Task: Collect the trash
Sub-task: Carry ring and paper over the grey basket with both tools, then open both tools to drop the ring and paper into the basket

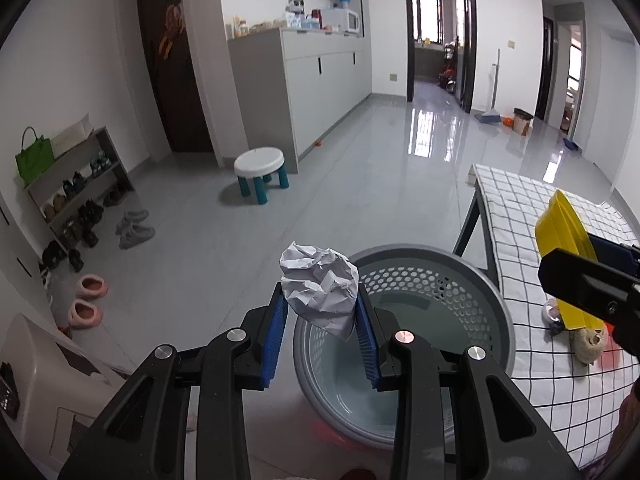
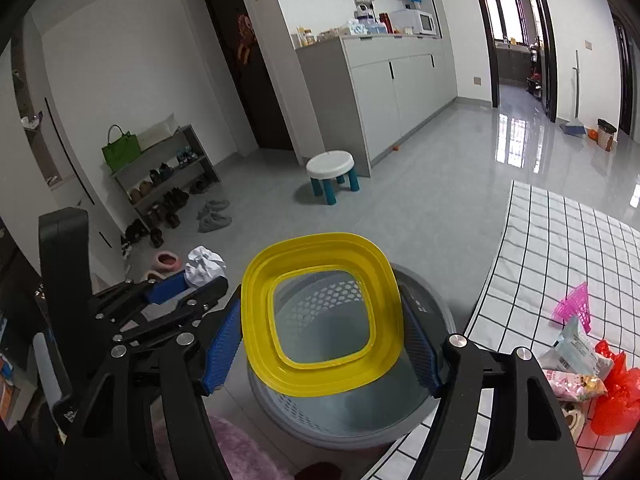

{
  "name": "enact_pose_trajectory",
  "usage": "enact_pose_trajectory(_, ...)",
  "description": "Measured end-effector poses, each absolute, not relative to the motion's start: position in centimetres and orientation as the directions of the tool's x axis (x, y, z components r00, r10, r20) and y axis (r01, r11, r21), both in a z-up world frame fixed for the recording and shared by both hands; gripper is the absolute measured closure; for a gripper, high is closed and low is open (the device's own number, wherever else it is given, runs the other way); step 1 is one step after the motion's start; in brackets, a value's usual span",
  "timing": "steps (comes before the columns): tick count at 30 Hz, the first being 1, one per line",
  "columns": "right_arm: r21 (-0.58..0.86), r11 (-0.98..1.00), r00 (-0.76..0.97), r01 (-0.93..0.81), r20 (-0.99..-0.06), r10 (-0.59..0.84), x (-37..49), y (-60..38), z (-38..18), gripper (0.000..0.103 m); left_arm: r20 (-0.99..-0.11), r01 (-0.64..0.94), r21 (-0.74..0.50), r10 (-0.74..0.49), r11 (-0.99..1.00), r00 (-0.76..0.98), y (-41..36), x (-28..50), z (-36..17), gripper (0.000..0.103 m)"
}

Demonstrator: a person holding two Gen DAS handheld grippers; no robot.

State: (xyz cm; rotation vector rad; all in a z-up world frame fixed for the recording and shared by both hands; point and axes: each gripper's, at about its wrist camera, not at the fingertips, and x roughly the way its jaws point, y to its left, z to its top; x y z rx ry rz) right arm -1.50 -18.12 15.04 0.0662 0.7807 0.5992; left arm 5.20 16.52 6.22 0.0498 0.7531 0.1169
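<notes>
Lower centre: left tool [image 1: 320, 320] clamps a crumpled paper ball [image 1: 318, 288]; right tool [image 2: 326, 336] grips a yellow container [image 2: 324, 316] across its sides. Both hang above the grey basket [image 1: 472, 280] beside the desk [image 2: 560, 232]. Risk: the ball, near the rim, could fall outside.

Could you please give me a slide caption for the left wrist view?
Left gripper holds crumpled paper above the grey perforated bin.
</notes>
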Motion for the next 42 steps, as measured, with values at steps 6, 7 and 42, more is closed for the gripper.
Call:
enact_pose_trajectory(6, 0.280, 0.845, 0.526, -0.455, -0.682, 0.509, 0.0, -18.0, 12.5, 0.034, -0.715, -0.073, 0.085, 0.111, 0.994, 0.690, 16.4, 6.6, 4.5, 0.070)
enact_pose_trajectory(7, 0.281, 0.847, 0.521, -0.452, -0.687, 0.506, 0.2, -17.9, 12.2, 0.034, -0.720, -0.071, 0.084, 0.110, 0.994, 0.686, 16.4, 6.8, 4.1, 0.070)
enact_pose_trajectory(42, 0.275, 0.886, 0.459, -0.374, -0.775, 0.434, 2.8, -18.3, 6.3, 0.026, -0.800, -0.075, 0.056, 0.089, 0.996, 0.593, 16.6, 8.8, -0.1, 0.034)
